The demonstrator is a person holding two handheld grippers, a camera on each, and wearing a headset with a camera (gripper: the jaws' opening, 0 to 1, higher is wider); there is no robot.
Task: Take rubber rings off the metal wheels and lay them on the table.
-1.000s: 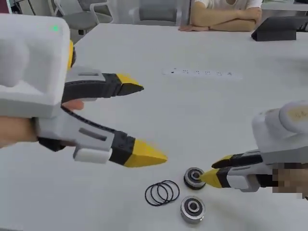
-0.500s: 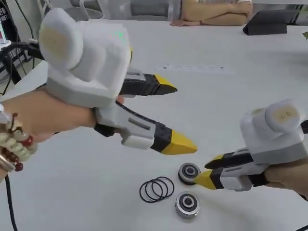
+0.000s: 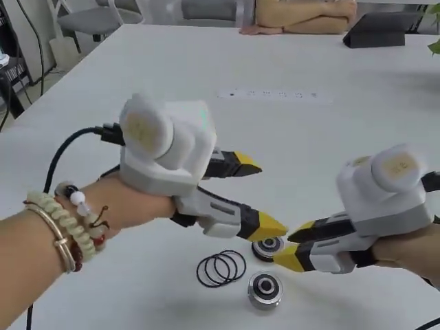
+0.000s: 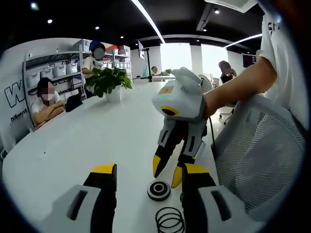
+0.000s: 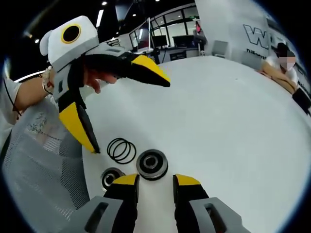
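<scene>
Wheels lie flat on the white counter (image 3: 172,75), two of them. The near wheel (image 3: 265,289) is closest to the person, silver at the rim with a dark hub. Just left of it and slightly beyond, three thin black rubber rings (image 3: 221,268) lie loose on the counter, overlapping one another. Just past them to the right is the far wheel (image 3: 267,247), which looks darker round its edge and is partly covered by tool tips.

The right tool (image 3: 292,246) points at this wheel from the right. Its jaws are a little apart and grip nothing. In the right gripper view the wheel sits just ahead of its two yellow tips. The left tool (image 3: 258,196) points in from the left with its jaws spread wide and empty, and its lower tip is over the far wheel.

Farther up the counter lies a white power strip (image 3: 278,95). At the far edge a person's folded arms (image 3: 302,20) rest on the counter, with a dark case (image 3: 378,31) to their right.
</scene>
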